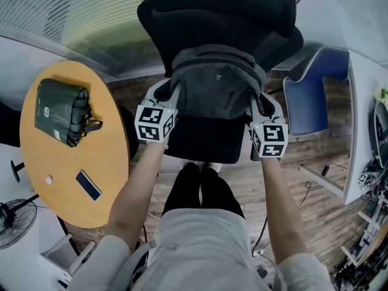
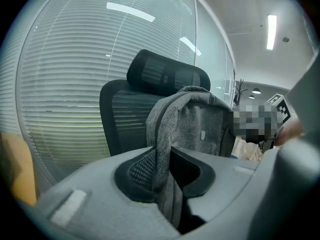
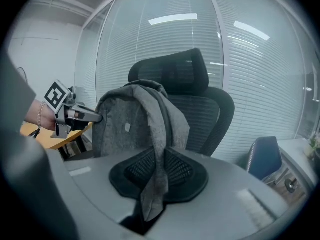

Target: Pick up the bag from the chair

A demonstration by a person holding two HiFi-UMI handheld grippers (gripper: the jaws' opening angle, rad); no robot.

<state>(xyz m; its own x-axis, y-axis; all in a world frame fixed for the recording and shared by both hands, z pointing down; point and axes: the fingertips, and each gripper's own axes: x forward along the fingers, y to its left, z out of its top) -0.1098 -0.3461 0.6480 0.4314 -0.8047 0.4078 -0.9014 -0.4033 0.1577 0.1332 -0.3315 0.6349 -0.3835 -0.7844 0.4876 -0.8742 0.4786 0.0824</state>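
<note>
Gripping the bag (image 1: 217,86) from both sides, we have the left gripper (image 1: 165,93) pinched shut on the left strap (image 2: 162,134) and the right gripper (image 1: 262,105) pinched shut on the right strap (image 3: 159,134). In each gripper view the grey webbing runs up between the closed pads, with a loose end hanging below the jaws.

The bag stands upright over the seat (image 1: 206,141) of the chair (image 1: 224,5), its back close against the backrest. We cannot tell whether its base touches the seat. Our two grippers sit just outside the bag's side edges, level with its lower half.

To our left, the round table (image 1: 33,162) curves near the chair, and a narrow strip of floor (image 1: 136,86) shows between its rim and the left gripper. A pouch (image 1: 60,111) and a phone (image 1: 88,185) lie on it, both well back from that rim. A fan (image 1: 12,223) stands beyond the table's near edge.

To our right, a blue chair (image 1: 306,99) stands just beside the right gripper. Our legs (image 1: 200,190) meet the seat's front edge.
</note>
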